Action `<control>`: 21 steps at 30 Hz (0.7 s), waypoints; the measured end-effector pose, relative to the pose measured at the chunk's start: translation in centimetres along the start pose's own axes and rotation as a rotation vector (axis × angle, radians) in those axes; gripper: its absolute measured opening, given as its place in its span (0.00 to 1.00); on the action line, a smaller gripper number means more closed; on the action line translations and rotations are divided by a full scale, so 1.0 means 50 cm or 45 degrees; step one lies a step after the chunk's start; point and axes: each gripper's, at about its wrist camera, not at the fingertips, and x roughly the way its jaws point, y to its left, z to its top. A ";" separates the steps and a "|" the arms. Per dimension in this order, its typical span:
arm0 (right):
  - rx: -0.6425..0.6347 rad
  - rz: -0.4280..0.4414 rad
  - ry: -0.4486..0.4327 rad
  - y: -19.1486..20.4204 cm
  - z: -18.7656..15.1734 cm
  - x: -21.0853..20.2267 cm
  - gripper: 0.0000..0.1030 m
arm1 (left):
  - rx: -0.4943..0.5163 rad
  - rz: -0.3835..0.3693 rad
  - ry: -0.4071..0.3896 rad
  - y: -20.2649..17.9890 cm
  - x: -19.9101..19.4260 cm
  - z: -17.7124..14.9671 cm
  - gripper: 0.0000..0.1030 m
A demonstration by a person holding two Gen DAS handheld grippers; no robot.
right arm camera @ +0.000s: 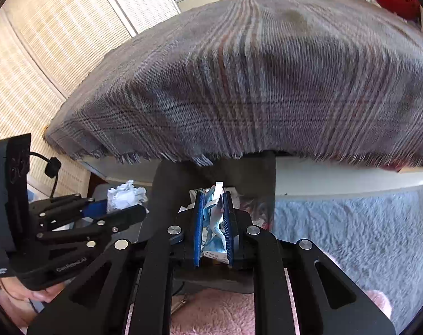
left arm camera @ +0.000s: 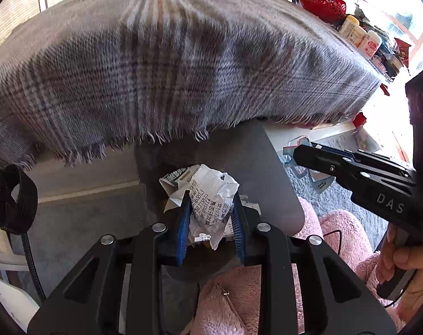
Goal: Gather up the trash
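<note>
My left gripper (left arm camera: 211,198) is shut on a crumpled white paper (left arm camera: 211,189) printed with black text. It hangs over a dark grey bin (left arm camera: 253,173) that holds more paper scraps. My right gripper (right arm camera: 213,195) is shut on a thin blue-and-white wrapper (right arm camera: 214,217), also above the grey bin (right arm camera: 178,184). In the left wrist view the right gripper (left arm camera: 295,153) comes in from the right, a bit of wrapper at its tip. In the right wrist view the left gripper (right arm camera: 127,209) sits at the left with the paper ball (right arm camera: 125,195) in it.
A fringed plaid blanket (left arm camera: 183,69) covers the table just behind the bin. Pink fluffy fabric (left arm camera: 337,237) lies below the grippers. Blue-and-white wrappers (left arm camera: 320,184) lie on the pale carpet (right arm camera: 351,223). Bottles and a red basket (left arm camera: 323,5) stand at the far right.
</note>
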 end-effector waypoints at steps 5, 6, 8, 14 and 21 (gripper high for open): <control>0.022 -0.023 0.052 -0.009 -0.008 0.027 0.17 | -0.025 -0.040 0.038 0.005 0.033 -0.017 0.25; 0.025 -0.021 0.056 -0.008 -0.007 0.030 0.17 | -0.031 -0.047 0.046 0.008 0.040 -0.021 0.25; 0.027 -0.022 0.064 -0.010 -0.004 0.036 0.17 | -0.044 -0.060 0.057 0.014 0.047 -0.026 0.25; 0.061 -0.016 0.078 -0.013 0.002 0.056 0.22 | -0.066 -0.064 0.074 0.021 0.065 -0.025 0.37; 0.083 -0.058 0.052 -0.019 0.013 0.051 0.59 | -0.056 -0.012 0.034 0.031 0.047 -0.019 0.67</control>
